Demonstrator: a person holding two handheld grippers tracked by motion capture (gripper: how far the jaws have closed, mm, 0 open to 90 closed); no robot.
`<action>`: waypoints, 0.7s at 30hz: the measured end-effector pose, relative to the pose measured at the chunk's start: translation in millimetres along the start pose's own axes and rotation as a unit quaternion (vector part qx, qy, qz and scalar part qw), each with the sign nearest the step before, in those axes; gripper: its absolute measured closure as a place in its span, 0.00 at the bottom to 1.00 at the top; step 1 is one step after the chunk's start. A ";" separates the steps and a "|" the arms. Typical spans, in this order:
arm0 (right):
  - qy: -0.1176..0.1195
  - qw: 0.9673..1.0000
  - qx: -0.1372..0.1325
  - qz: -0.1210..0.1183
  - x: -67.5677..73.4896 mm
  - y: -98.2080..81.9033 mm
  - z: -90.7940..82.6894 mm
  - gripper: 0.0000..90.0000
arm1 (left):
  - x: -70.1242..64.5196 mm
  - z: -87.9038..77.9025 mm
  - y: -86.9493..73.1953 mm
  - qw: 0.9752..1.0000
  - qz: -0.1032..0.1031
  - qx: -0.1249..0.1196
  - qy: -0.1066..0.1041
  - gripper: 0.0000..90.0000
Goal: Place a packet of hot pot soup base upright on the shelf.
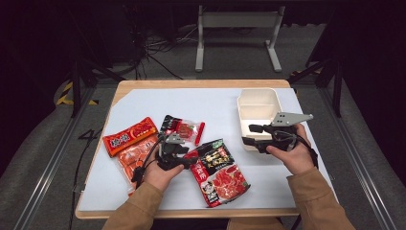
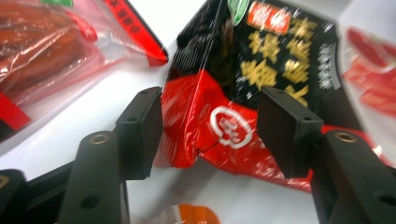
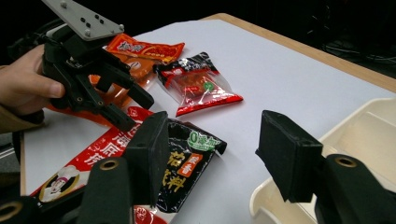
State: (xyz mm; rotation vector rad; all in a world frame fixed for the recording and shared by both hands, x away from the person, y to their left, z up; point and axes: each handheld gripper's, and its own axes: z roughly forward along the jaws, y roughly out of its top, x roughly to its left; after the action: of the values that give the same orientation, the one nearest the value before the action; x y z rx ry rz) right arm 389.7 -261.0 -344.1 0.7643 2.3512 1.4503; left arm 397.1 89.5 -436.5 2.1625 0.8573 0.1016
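A black-and-red food packet [image 1: 218, 173] lies on the white mat near the front edge. My left gripper [image 1: 187, 159] reaches into it from the left. In the left gripper view the packet's red corner [image 2: 201, 126] sits between the gripper's [image 2: 212, 133] two pads, which stand apart on either side of it; the jaws are open. My right gripper [image 1: 250, 134] hovers open over the near left corner of the white tray [image 1: 258, 103], nothing between its jaws [image 3: 212, 149]. The right gripper view also shows the left gripper [image 3: 135, 112] over the packet [image 3: 187, 163].
An orange-red packet [image 1: 130, 135] and a clear packet of sausages [image 1: 136, 160] lie at the left, and a small red-and-black packet [image 1: 181, 128] lies in the middle. The tray [image 3: 369, 126] holds nothing. The mat's wooden table edge [image 1: 191, 212] runs along the front.
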 end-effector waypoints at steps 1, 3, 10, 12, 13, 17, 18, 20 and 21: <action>-0.001 1.000 0.002 -0.001 0.5 0.0 0.1 0.49 | -0.1 0.7 -0.8 1.000 0.000 -0.002 0.000 0.49; -0.003 1.000 0.003 -0.001 0.7 0.1 0.2 0.49 | -0.4 2.6 -2.4 1.000 -0.003 -0.004 0.003 0.50; 0.002 1.000 0.014 0.010 2.7 -0.3 1.9 0.52 | 1.8 6.3 -3.3 1.000 -0.023 0.004 -0.001 0.55; 0.004 1.000 0.018 0.012 3.7 -0.2 2.6 0.53 | 2.9 7.4 -3.4 1.000 -0.028 0.007 -0.007 0.59; 0.004 1.000 0.021 0.013 4.3 -0.2 3.2 0.54 | 2.9 7.4 -3.4 1.000 -0.028 0.007 -0.007 0.61; 0.005 1.000 0.026 0.016 5.4 -0.3 4.2 0.54 | 4.1 8.5 -3.4 0.999 -0.042 0.011 -0.024 0.68; 0.006 0.999 0.026 0.018 5.7 -0.2 4.4 0.54 | 4.2 8.6 -3.5 0.999 -0.044 0.012 -0.026 0.70; 0.005 0.999 0.027 0.017 6.1 -0.2 4.8 0.54 | 4.6 8.4 -3.2 0.999 -0.044 0.014 -0.029 0.74; 0.004 0.999 0.028 0.016 6.2 -0.2 5.1 0.54 | 4.9 8.4 -3.3 0.998 -0.047 0.013 -0.031 0.75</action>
State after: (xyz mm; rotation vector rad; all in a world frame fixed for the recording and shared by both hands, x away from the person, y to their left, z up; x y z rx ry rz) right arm 387.1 -253.8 -346.4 0.8160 2.4052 1.4091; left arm 401.9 88.5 -445.6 2.1352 0.9275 -0.0231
